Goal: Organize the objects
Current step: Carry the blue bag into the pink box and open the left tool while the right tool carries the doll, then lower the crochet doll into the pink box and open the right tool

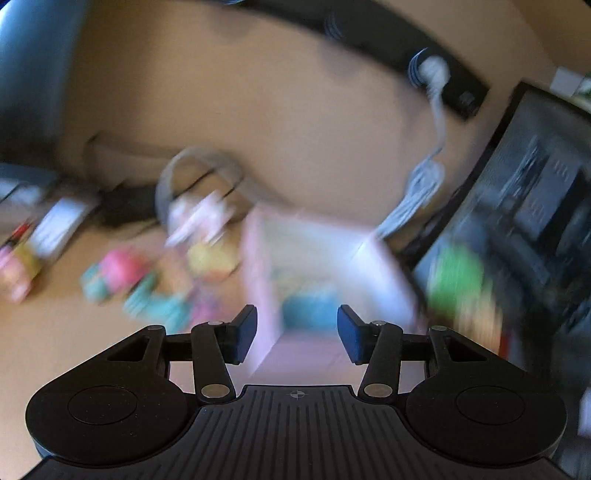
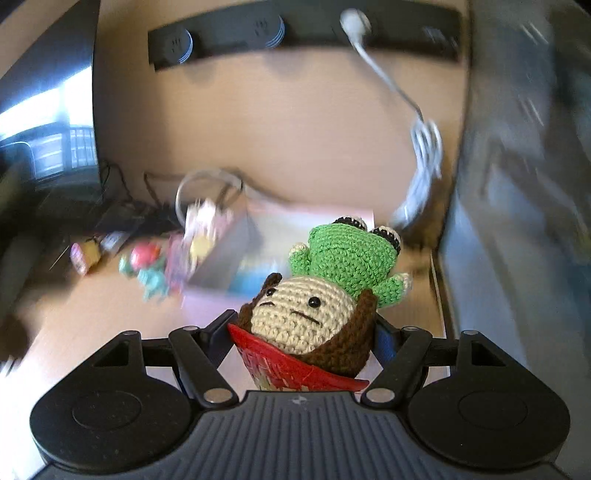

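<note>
Crocheted toy with a cream face, brown hair and a green frog-shaped cap [image 2: 325,291] sits clamped between the fingers of the right gripper [image 2: 306,336], its face turned up toward the camera and a red woven base [image 2: 288,365] pressed low against the gripper body. The frog cap points forward, away from the gripper.

Ahead of the right gripper and slightly to its left lies a pale pink open box [image 2: 236,258] on the tan wooden desk [image 2: 92,317]; further left of it, blurred, sit small pink and teal toys [image 2: 147,266]. A white coiled cable [image 2: 424,155] hangs ahead to the right, plugged into a black power strip [image 2: 295,33] on the wall.

The left gripper [image 1: 297,328] is spread wide with nothing between its blue pads [image 1: 347,332]. The same pink box [image 1: 317,258] lies directly ahead of it, and the green toy [image 1: 458,277] shows as a blur to its right. Motion blur hides finer detail.
</note>
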A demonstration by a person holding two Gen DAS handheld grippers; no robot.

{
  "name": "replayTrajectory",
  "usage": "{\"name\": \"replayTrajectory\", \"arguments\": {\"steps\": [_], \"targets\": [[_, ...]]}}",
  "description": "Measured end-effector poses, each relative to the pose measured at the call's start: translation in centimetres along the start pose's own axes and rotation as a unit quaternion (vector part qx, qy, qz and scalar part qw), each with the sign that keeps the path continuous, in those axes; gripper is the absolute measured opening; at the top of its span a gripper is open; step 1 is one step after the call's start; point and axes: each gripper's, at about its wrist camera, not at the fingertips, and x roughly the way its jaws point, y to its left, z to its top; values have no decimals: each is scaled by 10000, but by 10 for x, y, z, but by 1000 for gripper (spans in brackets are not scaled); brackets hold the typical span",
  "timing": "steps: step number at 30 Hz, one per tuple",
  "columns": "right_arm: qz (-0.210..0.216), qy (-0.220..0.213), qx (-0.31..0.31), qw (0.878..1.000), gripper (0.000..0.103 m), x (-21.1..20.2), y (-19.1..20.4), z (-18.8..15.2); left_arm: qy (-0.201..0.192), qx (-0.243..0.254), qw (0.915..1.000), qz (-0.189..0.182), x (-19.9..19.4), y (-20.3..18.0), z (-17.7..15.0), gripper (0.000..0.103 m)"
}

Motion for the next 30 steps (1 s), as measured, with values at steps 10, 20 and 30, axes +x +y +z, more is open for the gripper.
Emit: {"name": "replayTrajectory", "arguments": {"steps": [10,20,30], "targets": [[146,874,97,9960,78,126,-10,22,230,-1002,9900,962,-67,113,-60,52],[401,899,580,9935,78,131,10,27,-257,-461,9868,1530,-65,149,-30,52],[418,186,-231,9987,81,77,104,55,-614,-406,9751,2094,36,218,62,52]]}}
